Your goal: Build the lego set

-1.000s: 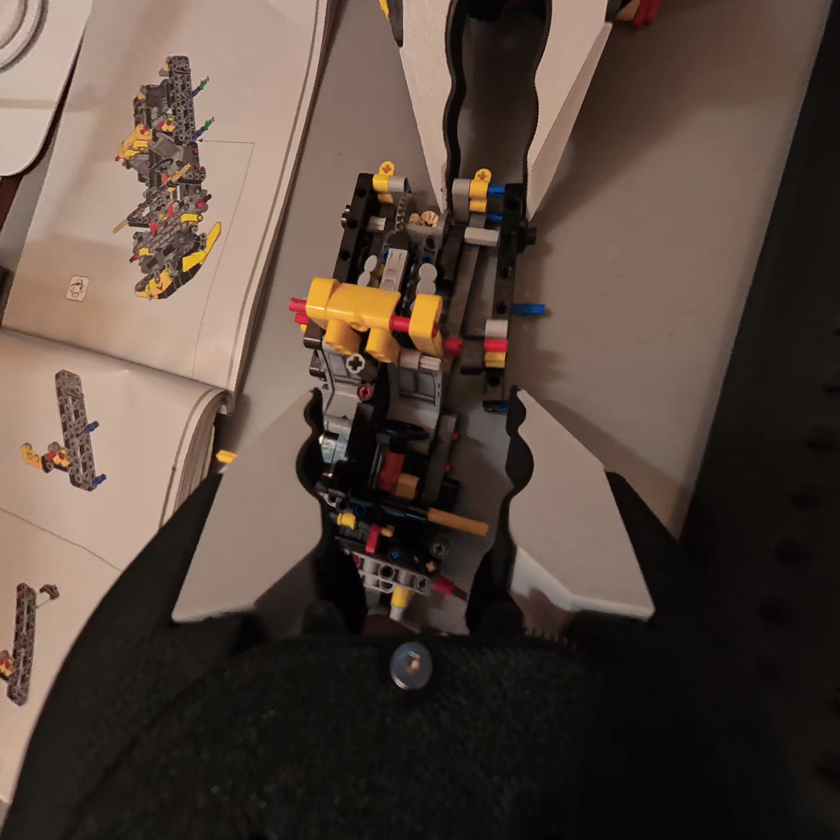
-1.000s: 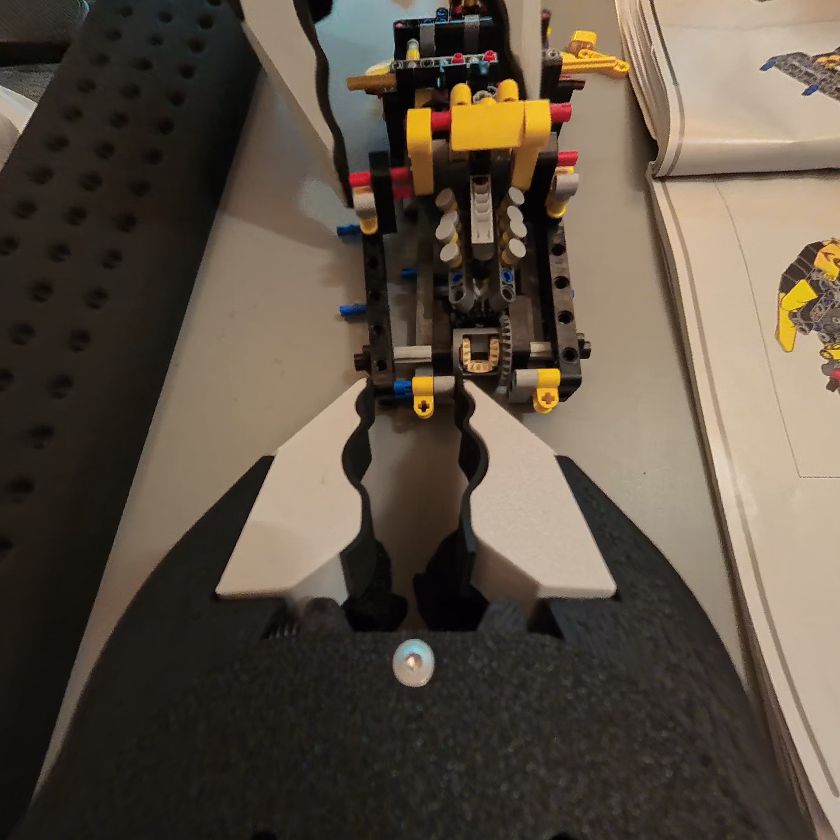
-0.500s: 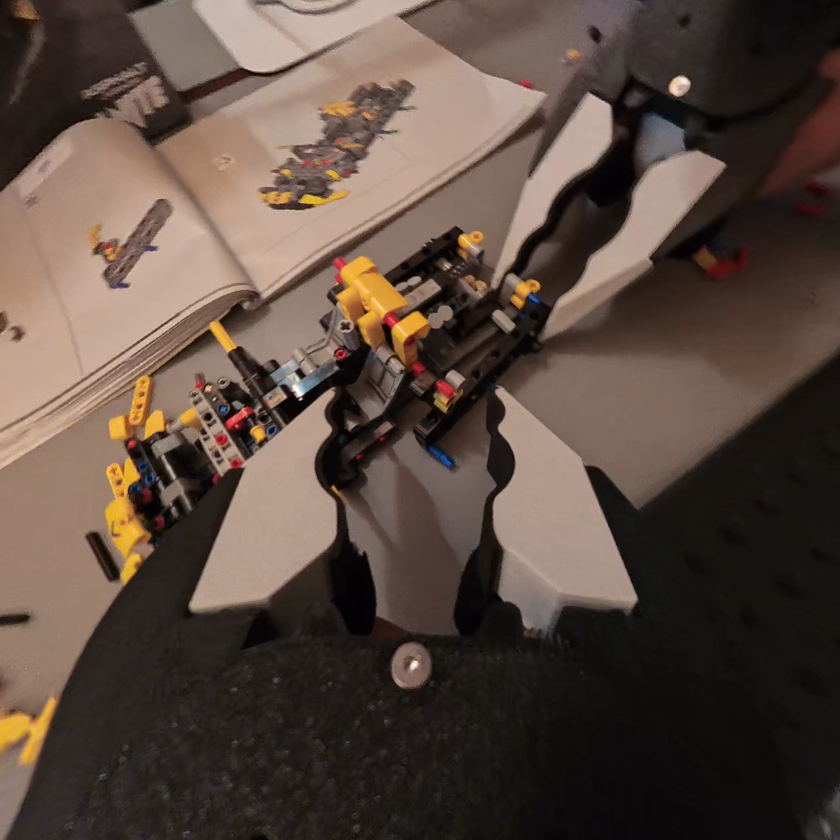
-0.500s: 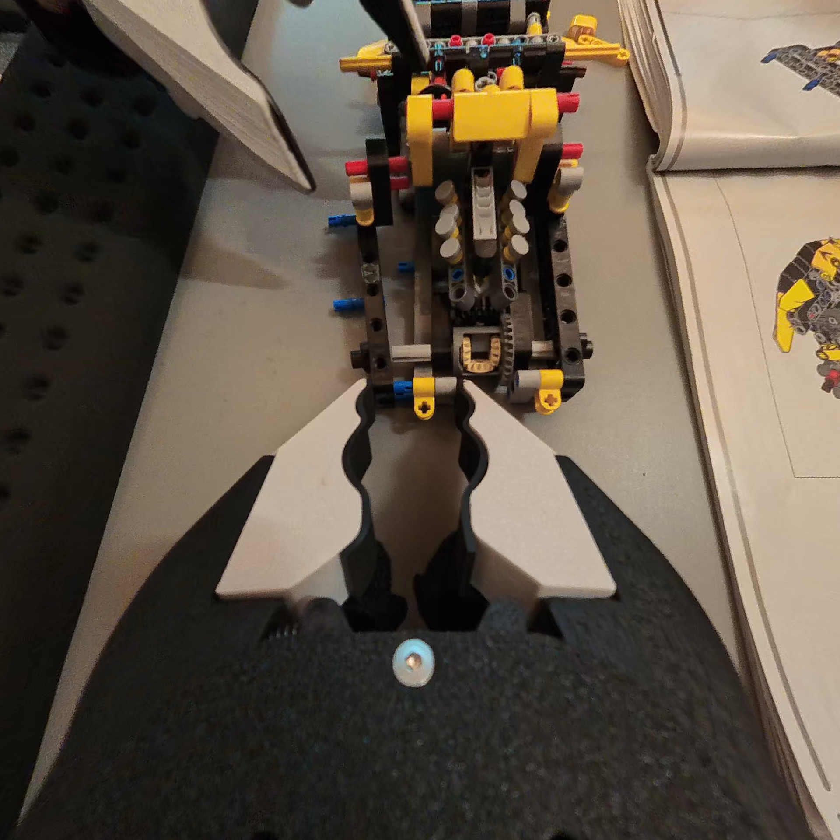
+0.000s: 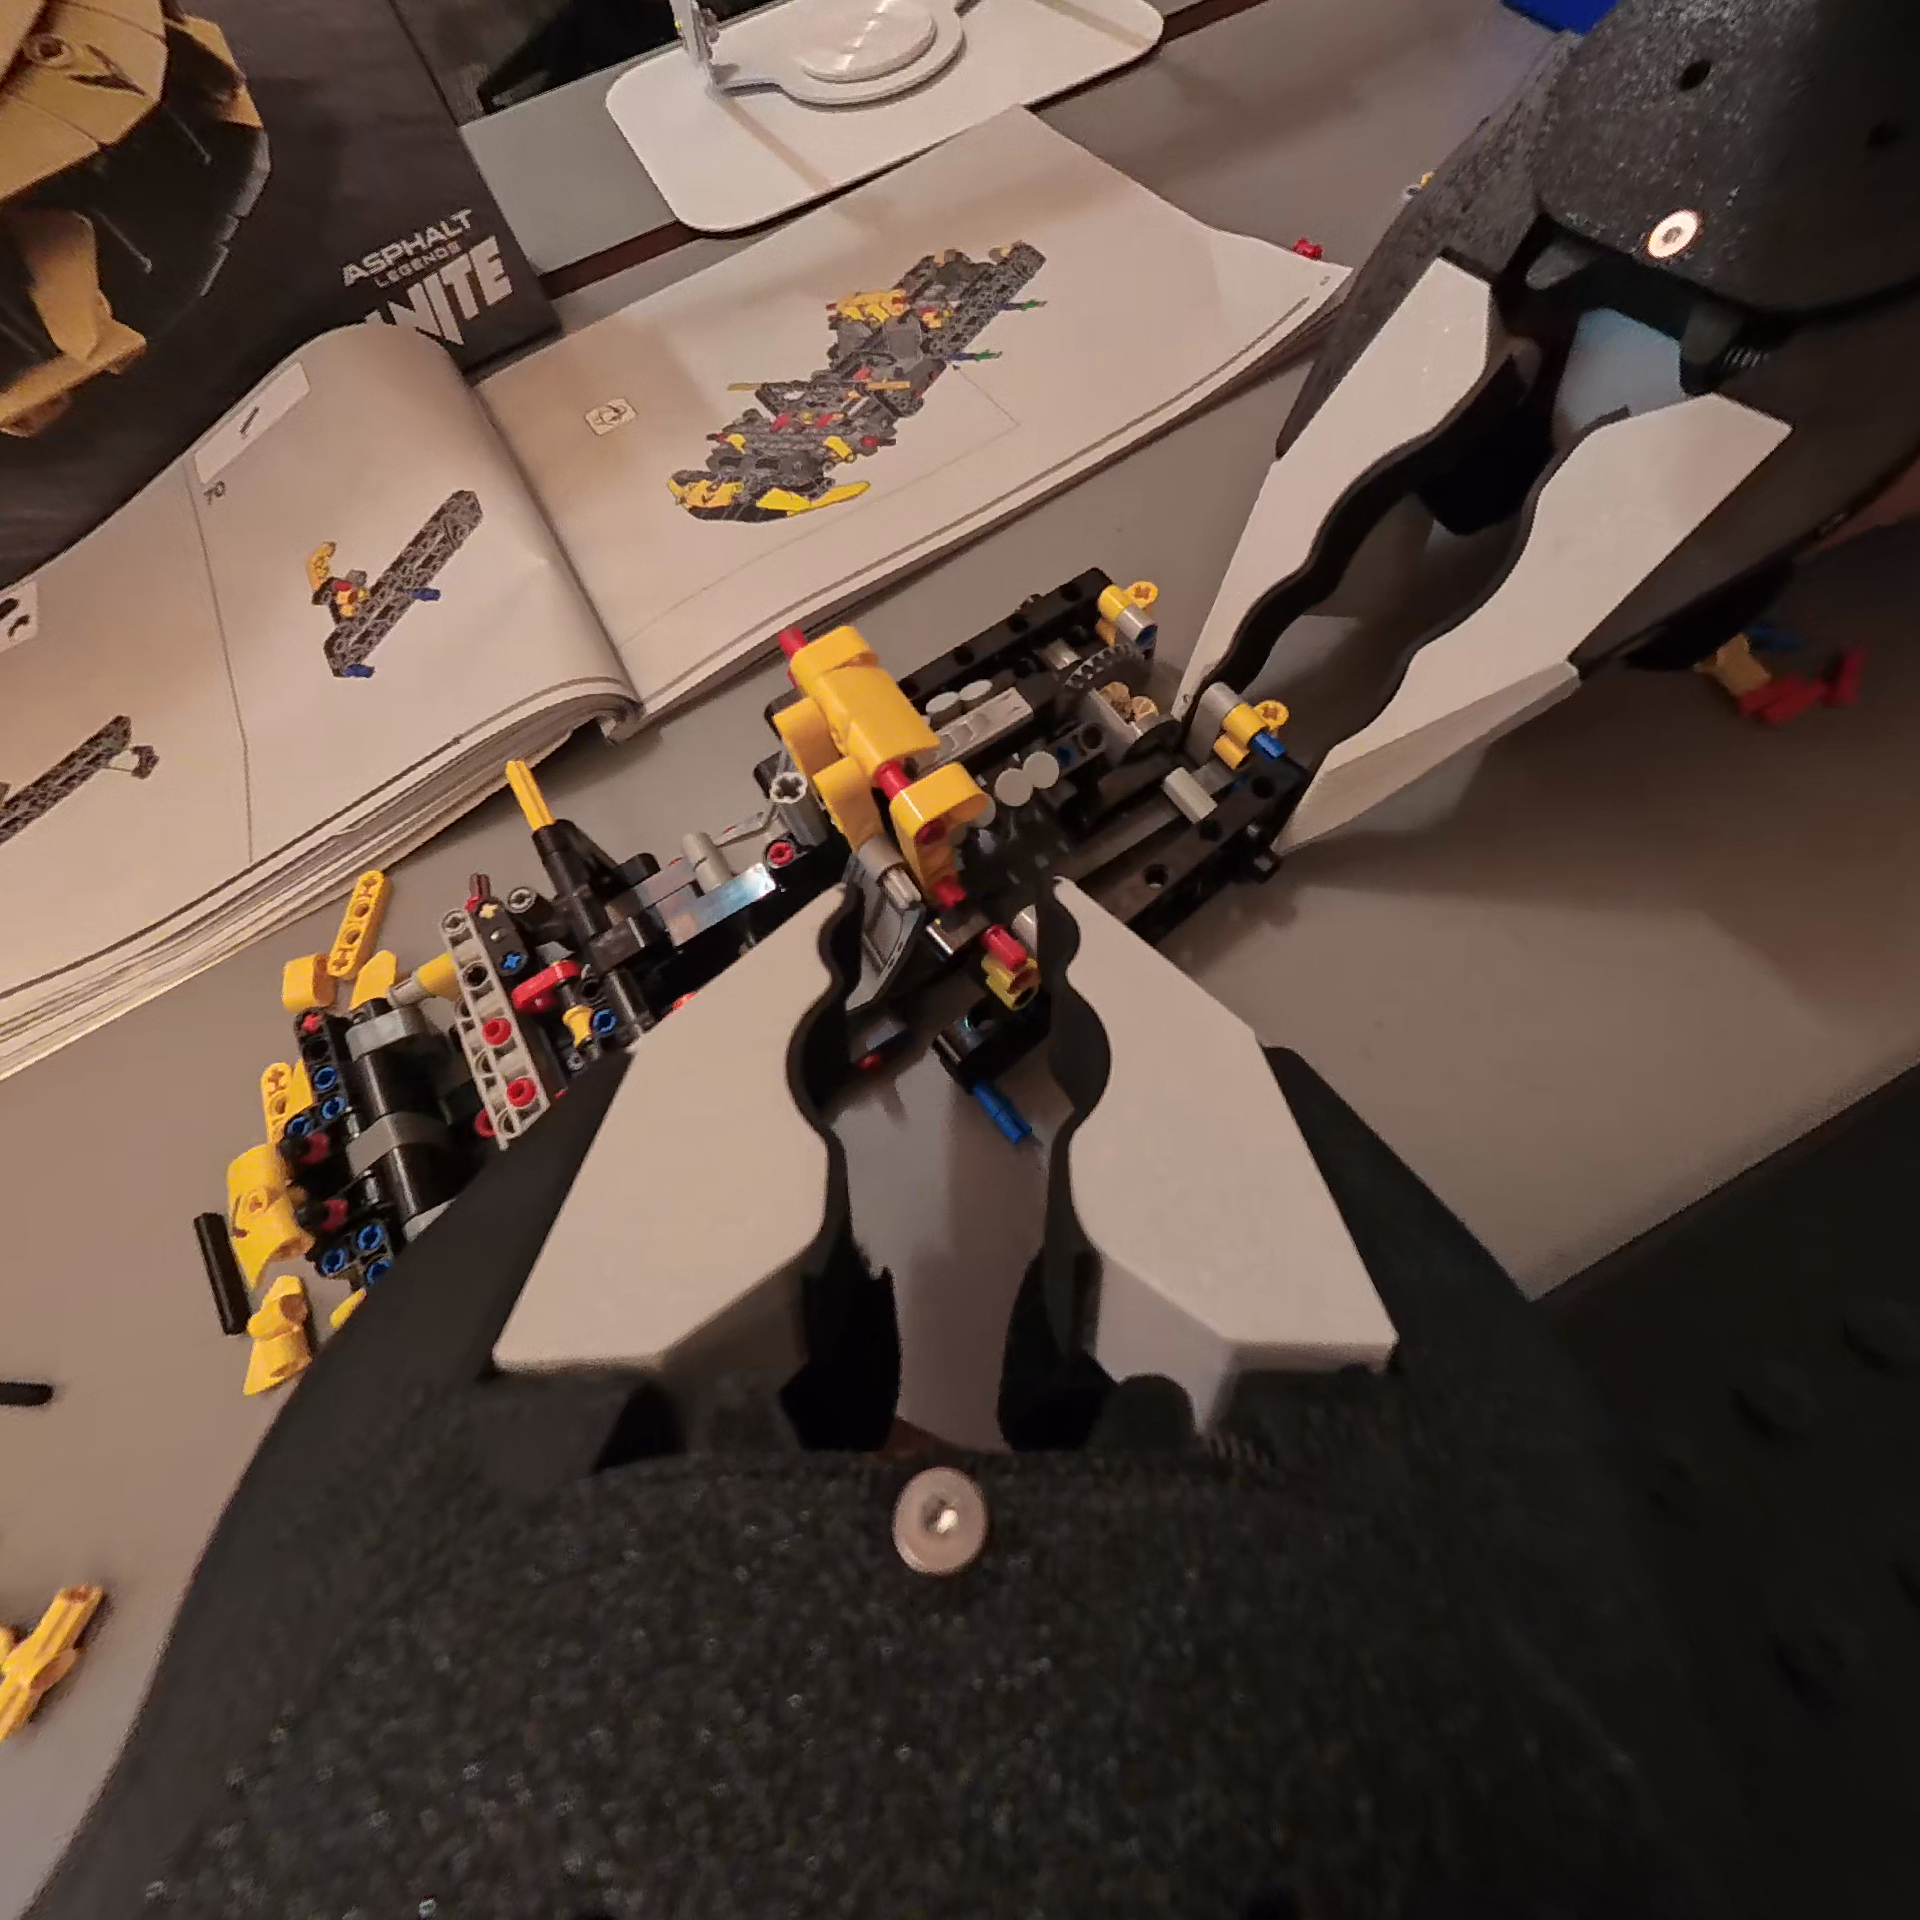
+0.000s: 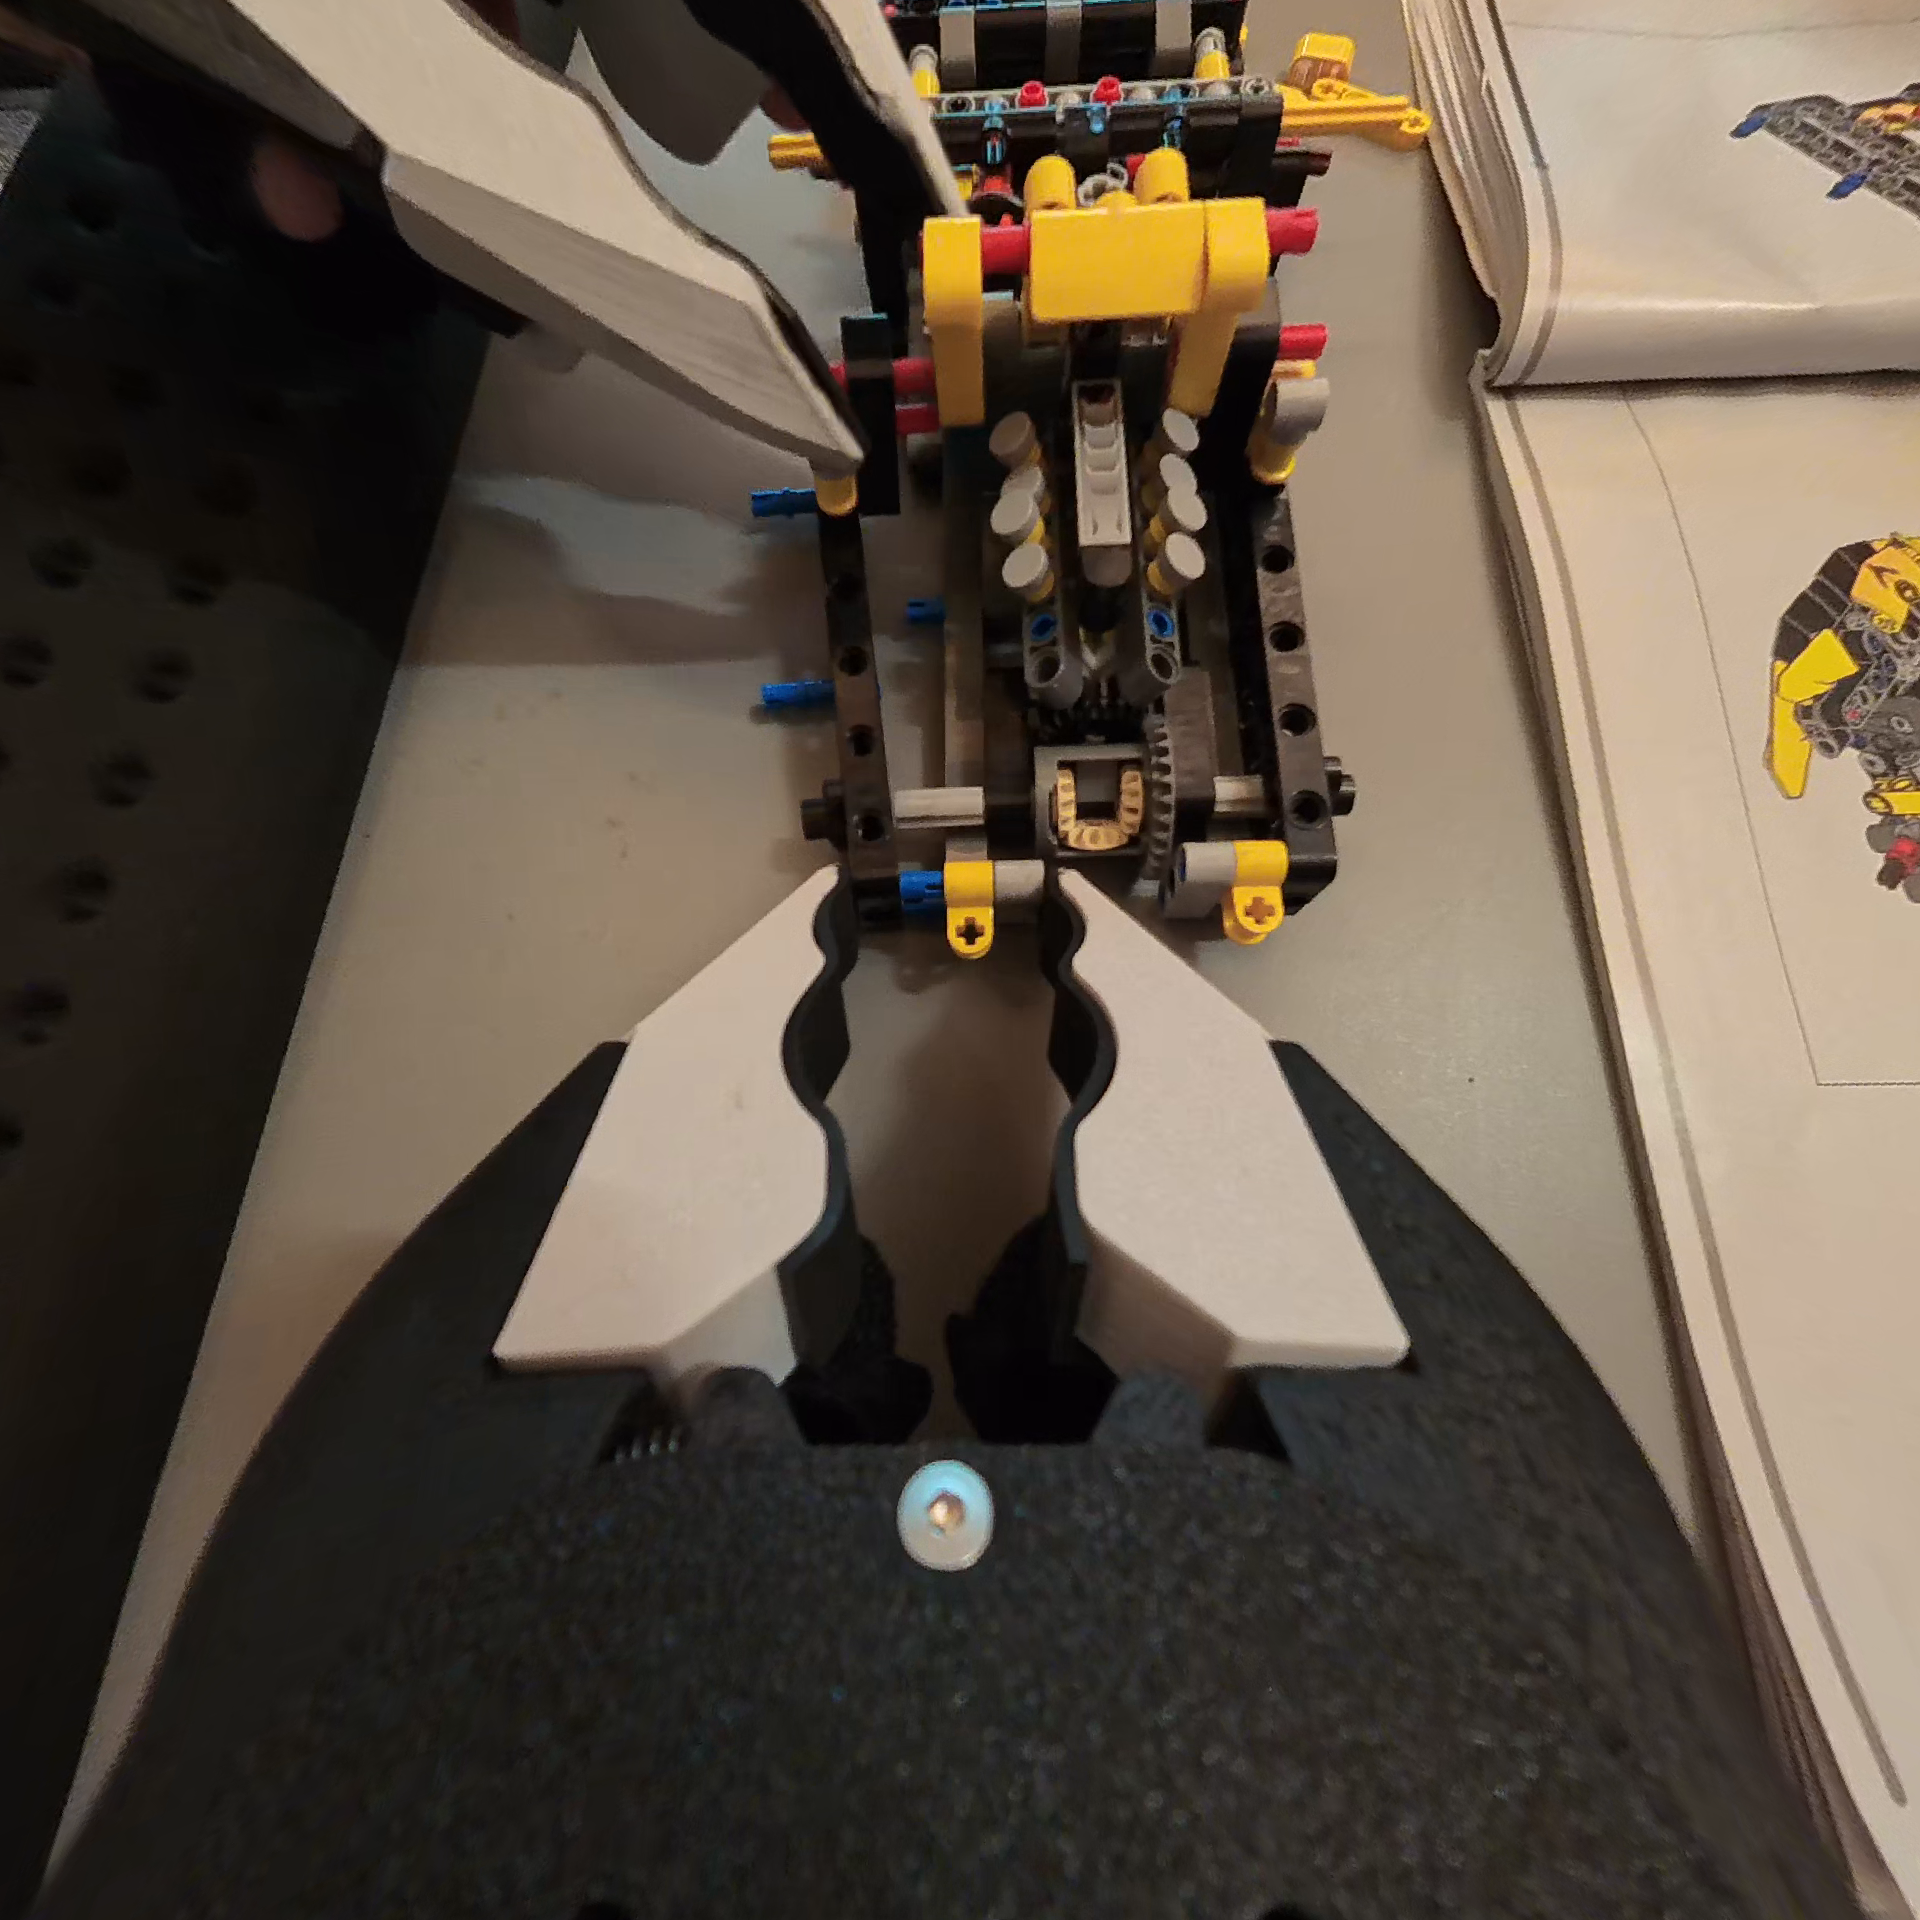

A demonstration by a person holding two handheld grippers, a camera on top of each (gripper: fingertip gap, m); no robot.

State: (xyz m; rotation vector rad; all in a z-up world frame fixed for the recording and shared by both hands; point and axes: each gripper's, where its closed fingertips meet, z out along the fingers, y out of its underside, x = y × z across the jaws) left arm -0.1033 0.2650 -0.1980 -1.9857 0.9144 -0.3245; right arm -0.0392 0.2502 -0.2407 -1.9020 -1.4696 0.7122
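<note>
Though crowded left, bare table [image 5: 1558, 1039] right.

A grey table [image 5: 1558, 987] carries everything under warm, dim light. Along its near edge runs a black perforated mat [image 6: 156, 727] — dark and dotted with holes. A pale stand base [image 5: 883, 94] sits at the far edge.

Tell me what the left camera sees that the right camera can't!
Only the left wrist view shows the dark box, the white stand, loose yellow pieces and the model's front half. Only the right wrist view shows the tan gear head-on. Both show the model, the manual, the table, the left gripper at the model's side and the right gripper at its end piece.
</note>
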